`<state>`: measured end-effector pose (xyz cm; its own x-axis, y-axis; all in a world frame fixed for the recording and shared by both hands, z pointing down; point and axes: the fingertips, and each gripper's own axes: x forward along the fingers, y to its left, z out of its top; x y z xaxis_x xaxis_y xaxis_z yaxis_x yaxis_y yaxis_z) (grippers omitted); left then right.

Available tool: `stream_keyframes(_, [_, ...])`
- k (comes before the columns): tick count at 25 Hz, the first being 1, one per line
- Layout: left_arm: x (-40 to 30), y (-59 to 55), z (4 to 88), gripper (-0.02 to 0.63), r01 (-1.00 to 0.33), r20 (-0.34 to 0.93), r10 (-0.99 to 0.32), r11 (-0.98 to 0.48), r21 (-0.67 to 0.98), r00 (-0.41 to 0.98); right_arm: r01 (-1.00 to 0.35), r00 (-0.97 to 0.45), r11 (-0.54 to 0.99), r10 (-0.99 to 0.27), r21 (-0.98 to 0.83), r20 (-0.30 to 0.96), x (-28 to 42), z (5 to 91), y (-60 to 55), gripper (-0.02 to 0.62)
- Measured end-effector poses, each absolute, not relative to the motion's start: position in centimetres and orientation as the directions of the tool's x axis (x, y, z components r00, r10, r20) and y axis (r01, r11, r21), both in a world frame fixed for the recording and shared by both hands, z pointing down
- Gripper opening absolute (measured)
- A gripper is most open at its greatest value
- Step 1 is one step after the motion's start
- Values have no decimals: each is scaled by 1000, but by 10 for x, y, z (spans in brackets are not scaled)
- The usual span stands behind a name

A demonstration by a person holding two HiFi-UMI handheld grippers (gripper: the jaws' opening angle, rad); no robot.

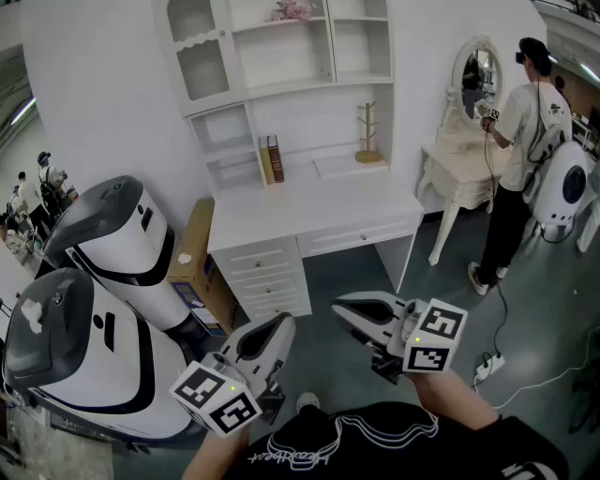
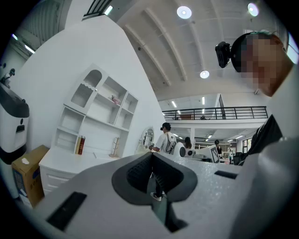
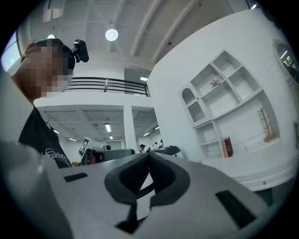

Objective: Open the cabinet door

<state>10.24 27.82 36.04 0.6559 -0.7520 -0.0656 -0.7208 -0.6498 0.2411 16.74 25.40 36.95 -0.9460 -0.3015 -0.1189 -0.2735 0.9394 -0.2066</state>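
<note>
Both pairs of jaws pressed together and empty, left gripper (image 1: 281, 323) and right gripper (image 1: 345, 306) hover side by side, well apart from the closed cabinet door (image 1: 202, 56) at the white hutch's (image 1: 281, 58) upper left.

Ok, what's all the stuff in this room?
desk with shelves: one, white, by wall
cabinet door: one, white, shelves' top left
flowers: one bunch, pink, top shelf
books: two, red and tan, on desk
wooden stand: one, brown, on desk
cardboard box: one, brown, left of desk
big machines: two, white-and-black, far left
dressing table: one, white, right
person: one, white T-shirt, at dressing table
left gripper: one, grey, shut, empty
right gripper: one, grey, shut, empty
</note>
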Motion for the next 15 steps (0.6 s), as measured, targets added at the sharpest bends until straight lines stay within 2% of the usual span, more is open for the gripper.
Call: stream_keyframes(15, [64, 229, 393, 3, -718, -16, -759, -623, 311, 651, -288, -940, 916, -326, -280, -97, 135, 400, 204, 5])
